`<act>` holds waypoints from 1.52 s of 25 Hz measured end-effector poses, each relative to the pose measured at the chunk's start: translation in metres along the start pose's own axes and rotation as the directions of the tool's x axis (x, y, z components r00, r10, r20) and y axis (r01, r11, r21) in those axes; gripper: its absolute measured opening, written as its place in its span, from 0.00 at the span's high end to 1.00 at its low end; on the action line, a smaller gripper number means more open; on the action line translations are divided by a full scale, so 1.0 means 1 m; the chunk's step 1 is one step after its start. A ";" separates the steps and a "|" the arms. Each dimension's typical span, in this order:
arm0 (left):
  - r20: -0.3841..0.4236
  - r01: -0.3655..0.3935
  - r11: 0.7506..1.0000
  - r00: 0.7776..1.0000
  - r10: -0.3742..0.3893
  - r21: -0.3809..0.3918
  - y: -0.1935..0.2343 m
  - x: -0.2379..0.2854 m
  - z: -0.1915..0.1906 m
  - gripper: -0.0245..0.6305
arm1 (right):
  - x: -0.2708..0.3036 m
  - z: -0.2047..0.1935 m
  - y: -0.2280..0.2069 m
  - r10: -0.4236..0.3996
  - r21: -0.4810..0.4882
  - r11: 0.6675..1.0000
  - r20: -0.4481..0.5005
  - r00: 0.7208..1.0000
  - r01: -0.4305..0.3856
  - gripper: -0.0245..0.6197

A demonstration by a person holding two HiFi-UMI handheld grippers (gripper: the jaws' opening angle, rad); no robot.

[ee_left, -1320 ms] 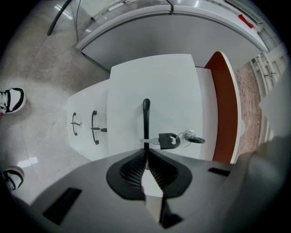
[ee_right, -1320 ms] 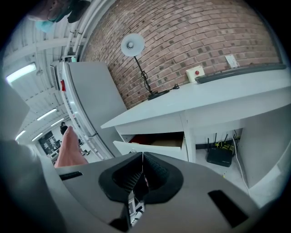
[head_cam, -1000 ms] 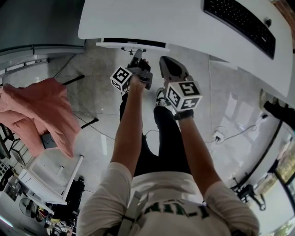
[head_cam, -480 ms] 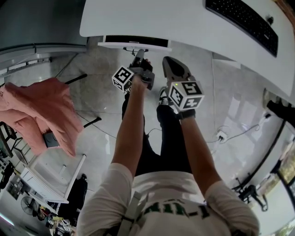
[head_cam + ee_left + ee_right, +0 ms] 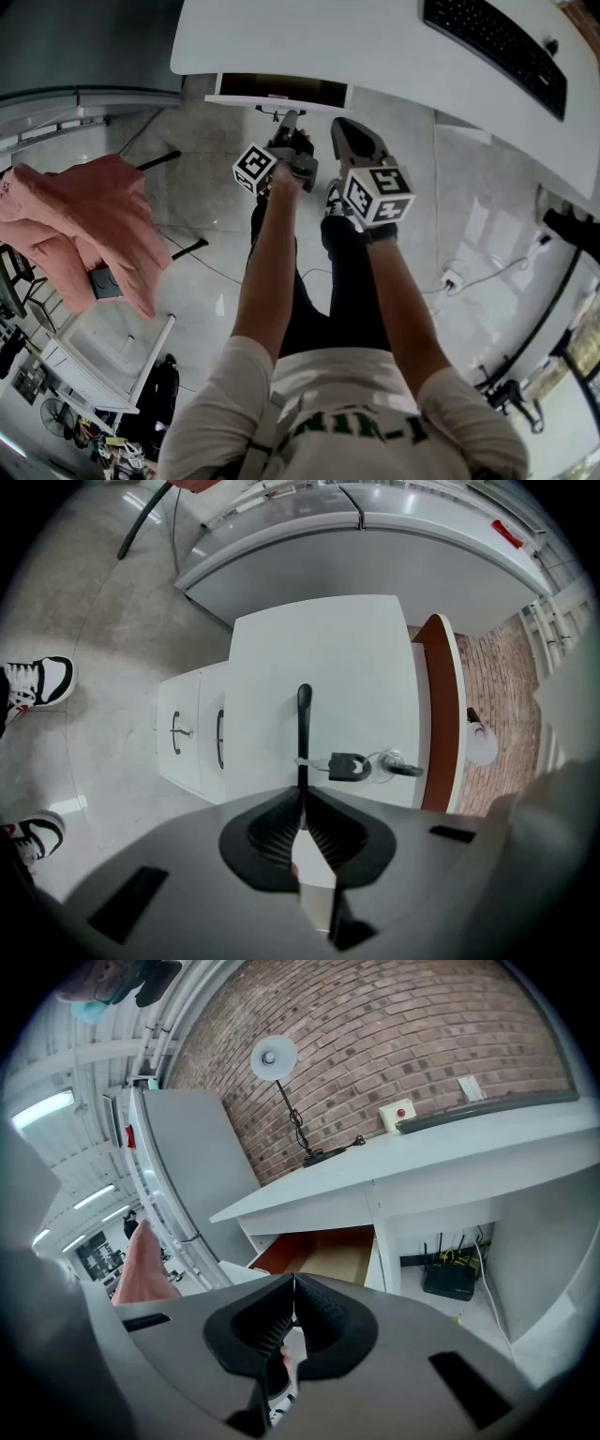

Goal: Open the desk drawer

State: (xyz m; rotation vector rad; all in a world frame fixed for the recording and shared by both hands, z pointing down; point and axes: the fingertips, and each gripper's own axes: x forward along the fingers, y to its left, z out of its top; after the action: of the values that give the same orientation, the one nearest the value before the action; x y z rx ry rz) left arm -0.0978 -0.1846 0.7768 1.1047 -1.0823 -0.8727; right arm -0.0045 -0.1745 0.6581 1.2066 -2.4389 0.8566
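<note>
The white desk drawer (image 5: 281, 91) stands partly pulled out from under the white desk (image 5: 375, 47), and its brown inside (image 5: 328, 1251) shows. My left gripper (image 5: 303, 794) is shut on the drawer's thin black handle (image 5: 303, 728), which runs between the pads. A key with a black head (image 5: 352, 764) sits in the lock on the drawer front (image 5: 347, 667). In the head view the left gripper (image 5: 286, 127) reaches the drawer front. My right gripper (image 5: 349, 141) hovers beside it, shut on nothing, jaws (image 5: 293, 1283) facing the desk.
A pink cloth (image 5: 84, 230) hangs over a chair at the left. A black keyboard (image 5: 492, 42) lies on the desk. A low white cabinet (image 5: 192, 728) stands beyond the drawer. A router (image 5: 450, 1279) sits under the desk, a lamp (image 5: 272, 1058) on top.
The drawer has slid further out from under the desk, showing more of its brown inside. My left gripper, still on the handle, has come back a little. The right gripper has hardly moved.
</note>
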 end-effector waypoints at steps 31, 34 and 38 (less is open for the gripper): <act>0.023 -0.026 1.000 0.999 0.026 -0.015 0.016 -0.057 -0.012 0.94 | -0.012 0.004 0.012 0.015 -0.031 0.999 0.016 1.000 -0.014 0.95; 0.019 -0.025 1.000 0.999 0.025 -0.012 0.016 -0.062 -0.013 0.94 | -0.012 0.004 0.015 0.021 -0.041 0.999 0.017 1.000 -0.021 0.95; 0.009 -0.022 1.000 1.000 0.022 -0.010 0.016 -0.071 -0.016 0.94 | -0.013 0.002 0.024 0.031 -0.065 0.997 0.010 0.999 -0.030 0.95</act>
State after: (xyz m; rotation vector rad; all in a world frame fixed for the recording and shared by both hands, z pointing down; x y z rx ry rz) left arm -0.1009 -0.1097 0.7750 1.0801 -1.0948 -0.8658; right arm -0.0158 -0.1563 0.6410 1.1576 -2.4795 0.7753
